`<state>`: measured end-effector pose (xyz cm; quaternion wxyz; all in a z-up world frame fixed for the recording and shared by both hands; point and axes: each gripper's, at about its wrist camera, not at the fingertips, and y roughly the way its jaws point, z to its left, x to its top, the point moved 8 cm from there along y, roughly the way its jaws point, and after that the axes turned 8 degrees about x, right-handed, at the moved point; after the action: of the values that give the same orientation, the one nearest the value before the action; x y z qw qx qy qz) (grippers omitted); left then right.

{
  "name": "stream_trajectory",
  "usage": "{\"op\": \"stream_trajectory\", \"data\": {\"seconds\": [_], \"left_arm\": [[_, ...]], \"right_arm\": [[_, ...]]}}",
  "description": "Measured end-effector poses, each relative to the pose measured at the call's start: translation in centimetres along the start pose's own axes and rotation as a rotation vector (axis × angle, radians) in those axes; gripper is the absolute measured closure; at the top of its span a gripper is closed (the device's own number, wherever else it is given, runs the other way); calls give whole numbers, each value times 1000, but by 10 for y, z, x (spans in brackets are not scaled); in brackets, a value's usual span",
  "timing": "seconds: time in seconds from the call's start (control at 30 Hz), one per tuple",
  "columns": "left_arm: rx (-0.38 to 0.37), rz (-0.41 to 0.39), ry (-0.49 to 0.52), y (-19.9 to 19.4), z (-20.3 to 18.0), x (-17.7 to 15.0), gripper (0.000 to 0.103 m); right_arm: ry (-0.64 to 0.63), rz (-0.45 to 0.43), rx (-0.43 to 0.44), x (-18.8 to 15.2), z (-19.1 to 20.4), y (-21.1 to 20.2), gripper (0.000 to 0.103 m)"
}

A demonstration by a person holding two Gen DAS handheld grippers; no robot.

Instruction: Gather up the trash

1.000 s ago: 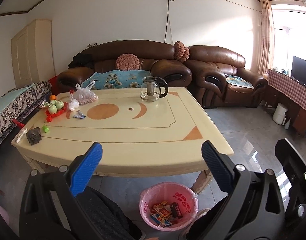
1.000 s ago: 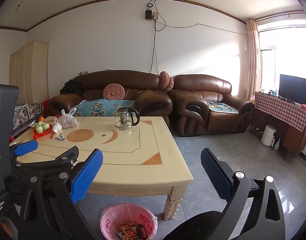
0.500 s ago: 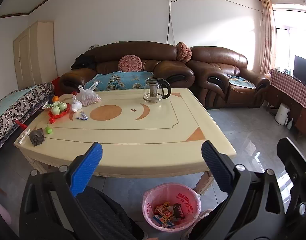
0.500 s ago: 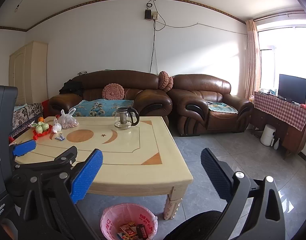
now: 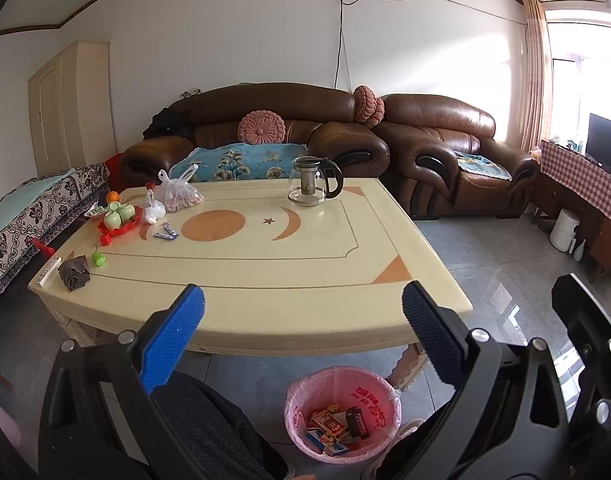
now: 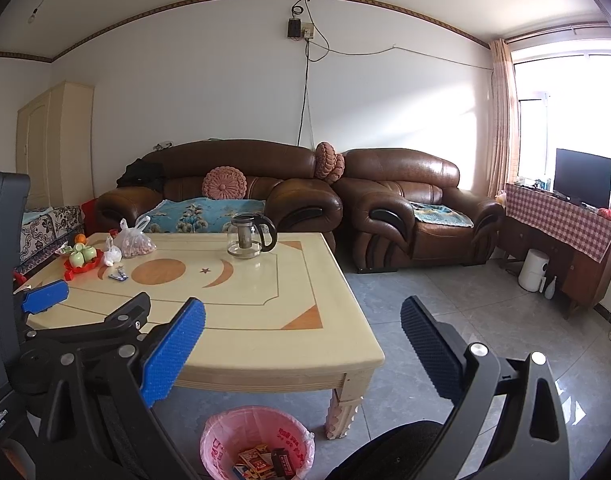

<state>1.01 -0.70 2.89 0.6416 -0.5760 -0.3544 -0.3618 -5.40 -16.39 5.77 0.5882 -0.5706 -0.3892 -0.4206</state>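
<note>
With my left gripper (image 5: pixel 303 316) and right gripper (image 6: pixel 301 332) both spread wide and empty, the view has crept slightly nearer the cream table (image 5: pixel 289 280), whose small blue-white wrappers (image 5: pixel 166 234) wait at ten o'clock, pink-lined bin (image 5: pixel 342 411) at six.

Can't really make out the small wrappers (image 5: pixel 166 235) by the red tray (image 5: pixel 117 229), too tiny to read. The crumpled dark lump (image 5: pixel 74 273) at the table corner is anyone's guess. Packets inside the pink-lined trash bin (image 5: pixel 371 398) are a jumble, labels unreadable, and in the right wrist view the bin gets cut off by the bottom edge. Contents of the knotted plastic bag (image 5: pixel 178 196) are blurry too.
</note>
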Motion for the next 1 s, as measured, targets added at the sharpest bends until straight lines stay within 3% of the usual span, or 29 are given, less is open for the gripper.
{"op": "stream_trajectory", "data": {"seconds": [1.0], "left_arm": [[17, -6, -3, -3, 2, 3, 6]], "right_arm": [[7, 1, -14, 0, 8, 1, 7]]}}
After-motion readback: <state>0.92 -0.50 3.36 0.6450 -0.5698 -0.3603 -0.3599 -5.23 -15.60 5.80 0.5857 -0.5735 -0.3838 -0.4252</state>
